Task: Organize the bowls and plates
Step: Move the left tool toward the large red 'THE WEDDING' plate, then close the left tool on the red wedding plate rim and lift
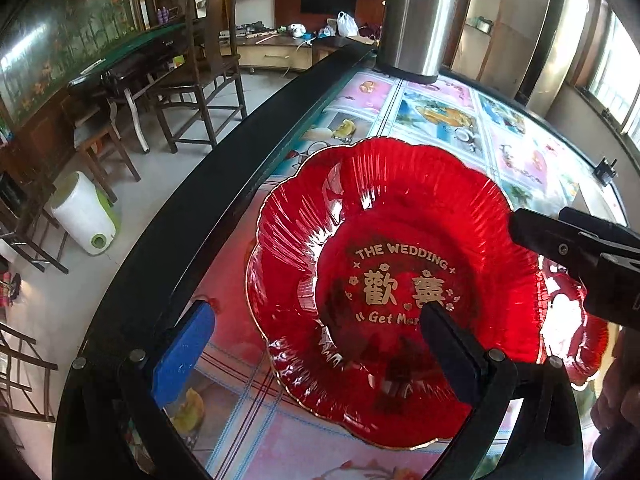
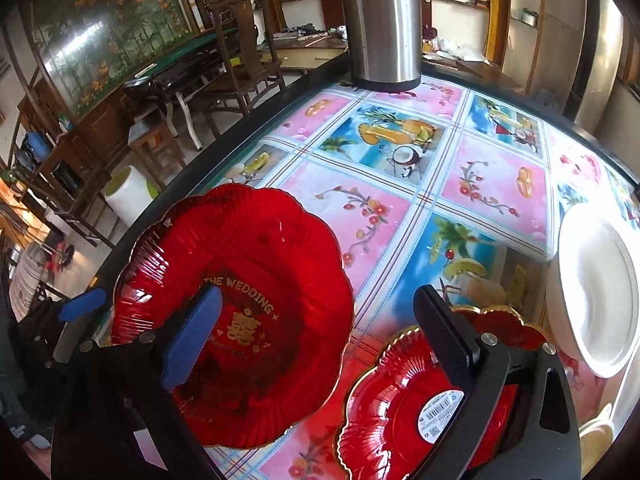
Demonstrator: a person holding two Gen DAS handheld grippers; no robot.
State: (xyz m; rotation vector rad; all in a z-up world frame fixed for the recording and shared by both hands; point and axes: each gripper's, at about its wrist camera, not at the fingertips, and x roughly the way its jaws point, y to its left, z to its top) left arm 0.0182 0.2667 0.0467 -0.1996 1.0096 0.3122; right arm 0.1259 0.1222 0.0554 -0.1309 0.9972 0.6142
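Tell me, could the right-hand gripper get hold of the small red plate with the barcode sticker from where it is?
Probably yes. The right gripper stands open, and the small red plate lies just below its dark finger with nothing on top. The white bowl sits off to the side.

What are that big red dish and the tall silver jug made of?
The big red plate looks like translucent glass or clear plastic: glossy, ribbed, gold-edged, the tablecloth showing faintly through. I cannot tell which. The tall jug looks like brushed stainless steel, with soft streaky reflections.
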